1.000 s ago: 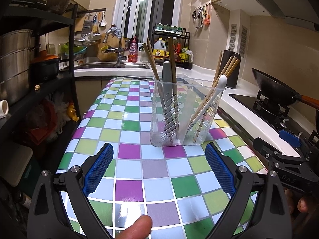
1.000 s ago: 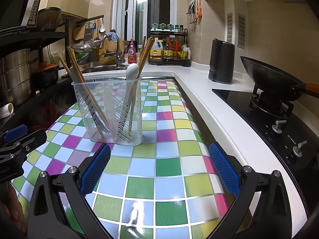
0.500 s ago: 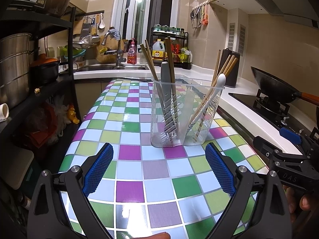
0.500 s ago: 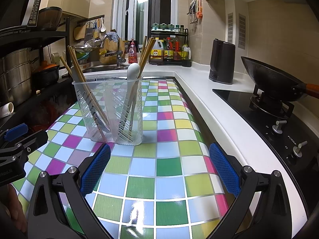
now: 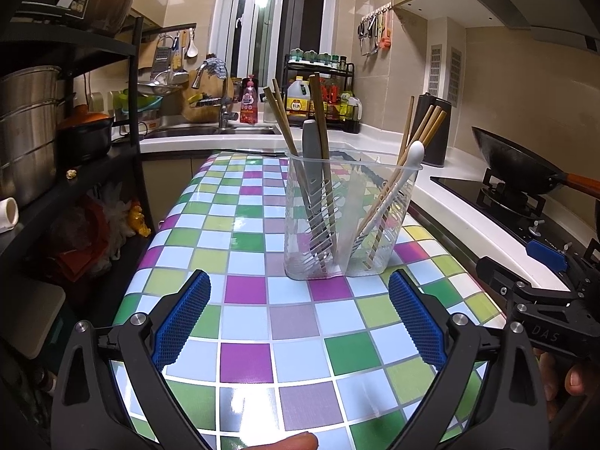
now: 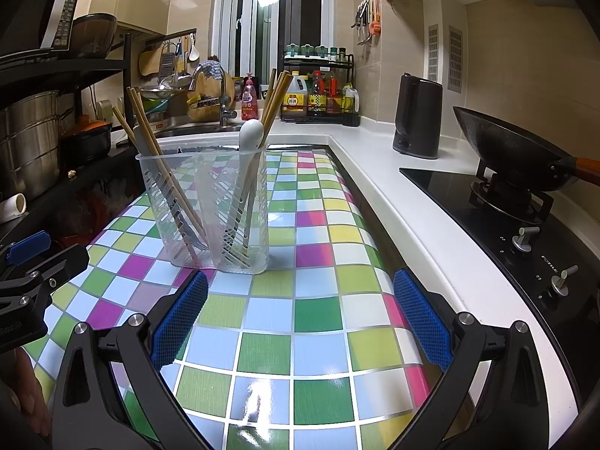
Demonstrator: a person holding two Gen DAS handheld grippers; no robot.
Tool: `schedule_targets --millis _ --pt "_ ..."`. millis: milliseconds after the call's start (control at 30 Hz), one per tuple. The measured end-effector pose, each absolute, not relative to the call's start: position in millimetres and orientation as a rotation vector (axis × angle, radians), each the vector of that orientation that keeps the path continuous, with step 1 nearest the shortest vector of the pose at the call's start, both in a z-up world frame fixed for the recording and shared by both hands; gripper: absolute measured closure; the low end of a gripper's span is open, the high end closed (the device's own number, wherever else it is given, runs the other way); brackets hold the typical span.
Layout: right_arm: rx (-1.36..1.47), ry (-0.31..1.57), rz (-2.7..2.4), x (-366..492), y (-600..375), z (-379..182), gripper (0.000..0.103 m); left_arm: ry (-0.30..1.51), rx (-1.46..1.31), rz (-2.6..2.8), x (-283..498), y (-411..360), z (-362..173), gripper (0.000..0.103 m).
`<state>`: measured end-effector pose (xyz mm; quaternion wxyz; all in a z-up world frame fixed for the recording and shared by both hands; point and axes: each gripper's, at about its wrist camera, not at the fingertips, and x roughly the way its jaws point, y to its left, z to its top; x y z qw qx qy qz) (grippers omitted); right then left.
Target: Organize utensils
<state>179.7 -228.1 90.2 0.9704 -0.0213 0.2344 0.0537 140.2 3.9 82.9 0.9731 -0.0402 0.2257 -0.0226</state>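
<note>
A clear plastic utensil holder (image 5: pixel 350 221) stands upright on the checkered table (image 5: pixel 243 318). It holds wooden chopsticks (image 5: pixel 279 116), a grey-handled utensil (image 5: pixel 311 142) and a white spoon (image 5: pixel 410 153). My left gripper (image 5: pixel 298 315) is open and empty, just short of the holder. The holder also shows in the right wrist view (image 6: pixel 210 210), ahead and to the left of my right gripper (image 6: pixel 300 315), which is open and empty. The spoon's white bowl (image 6: pixel 251 135) sticks up above the rim.
A black shelf rack (image 5: pixel 75 120) with pots stands left of the table. A white counter (image 6: pixel 393 195) runs along the right, with a black kettle (image 6: pixel 416 116), a stove and a wok (image 6: pixel 513 150). A sink and bottles are at the back.
Both views have shifted only slightly; the holder and its utensils stay put. Both grippers remain open and empty.
</note>
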Motion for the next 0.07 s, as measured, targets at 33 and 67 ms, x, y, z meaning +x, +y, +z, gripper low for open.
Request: schedule_targets --millis 33,67 --pt "-0.043 0.474 0.108 179.3 -227.9 90.2 0.005 0.455 -0.078 -0.045 140.3 3.8 82.9 0.009" --pt "-0.042 0.475 0.109 179.5 -227.8 90.2 0.006 0.454 -0.075 -0.046 140.2 3.7 83.0 0.009"
